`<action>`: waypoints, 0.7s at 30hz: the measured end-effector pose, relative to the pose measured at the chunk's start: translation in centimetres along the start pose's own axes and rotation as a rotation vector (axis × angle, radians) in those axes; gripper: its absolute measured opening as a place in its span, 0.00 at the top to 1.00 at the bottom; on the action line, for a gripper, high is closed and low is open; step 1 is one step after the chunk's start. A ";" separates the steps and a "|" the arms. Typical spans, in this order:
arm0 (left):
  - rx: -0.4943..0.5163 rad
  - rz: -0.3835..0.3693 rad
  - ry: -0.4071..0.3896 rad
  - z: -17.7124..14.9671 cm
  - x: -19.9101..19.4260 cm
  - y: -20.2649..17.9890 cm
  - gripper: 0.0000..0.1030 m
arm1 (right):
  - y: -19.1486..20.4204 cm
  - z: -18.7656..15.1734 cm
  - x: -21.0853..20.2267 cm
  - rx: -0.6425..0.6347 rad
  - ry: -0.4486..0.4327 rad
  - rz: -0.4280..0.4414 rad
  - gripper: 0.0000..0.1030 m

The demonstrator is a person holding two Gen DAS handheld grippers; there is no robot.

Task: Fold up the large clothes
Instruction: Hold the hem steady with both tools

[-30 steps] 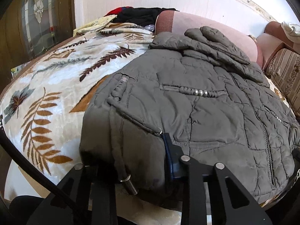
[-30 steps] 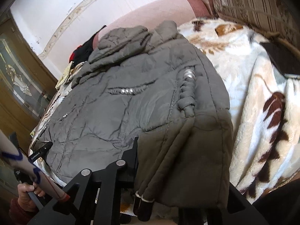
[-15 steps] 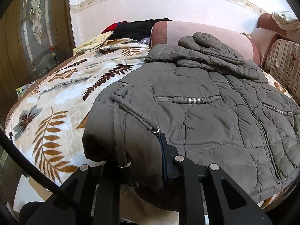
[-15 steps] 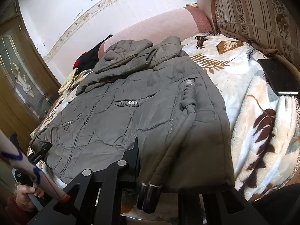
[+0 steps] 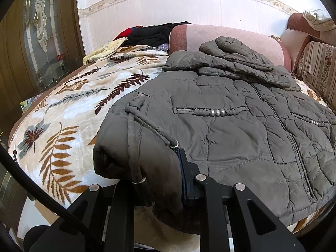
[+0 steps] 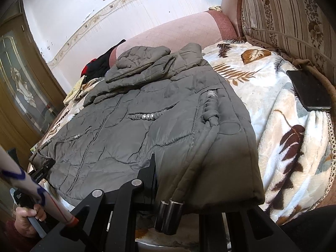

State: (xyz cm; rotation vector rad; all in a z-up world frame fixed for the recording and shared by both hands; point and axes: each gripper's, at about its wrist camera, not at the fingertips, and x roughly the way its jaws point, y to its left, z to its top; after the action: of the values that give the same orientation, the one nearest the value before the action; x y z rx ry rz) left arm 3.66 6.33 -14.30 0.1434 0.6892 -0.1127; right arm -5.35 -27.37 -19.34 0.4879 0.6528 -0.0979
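A grey-green quilted jacket [image 5: 231, 130] lies front up on a leaf-patterned blanket [image 5: 69, 109], sleeves folded across its chest near the hood. My left gripper [image 5: 155, 180] is shut on the jacket's left hem corner, with a drawcord hanging beside it. In the right wrist view the same jacket [image 6: 130, 130] fills the middle. My right gripper [image 6: 178, 191] is shut on the right hem corner, where two metal cord ends [image 6: 169, 216] dangle. Both corners are held at the near edge of the bed.
A pink bolster [image 5: 226, 42] lies behind the jacket, with dark and red clothes [image 5: 151, 34] beside it. A striped cushion [image 6: 283, 14] and a black phone [image 6: 308, 90] are at the right. A wood-and-glass door [image 5: 42, 37] is on the left.
Both grippers have pulled back and lifted slightly with the hem corners, so the jacket looks flatter and farther away. The grips have not changed.
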 end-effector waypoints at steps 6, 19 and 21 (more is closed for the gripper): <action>0.010 0.006 -0.007 0.0 -0.2 -0.1 0.82 | 0.1 0.0 -0.1 -0.002 0.000 -0.005 0.83; 0.016 0.015 -0.014 -0.1 -0.5 -0.2 0.82 | 0.0 -0.1 -0.1 -0.002 -0.001 -0.008 0.83; 0.017 0.017 -0.017 -0.1 -0.6 -0.2 0.82 | 0.1 -0.1 -0.2 -0.005 -0.006 -0.010 0.83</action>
State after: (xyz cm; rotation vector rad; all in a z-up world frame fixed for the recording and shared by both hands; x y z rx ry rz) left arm 3.16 6.19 -14.00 0.1638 0.6705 -0.1036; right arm -5.56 -27.30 -19.22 0.4794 0.6499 -0.1069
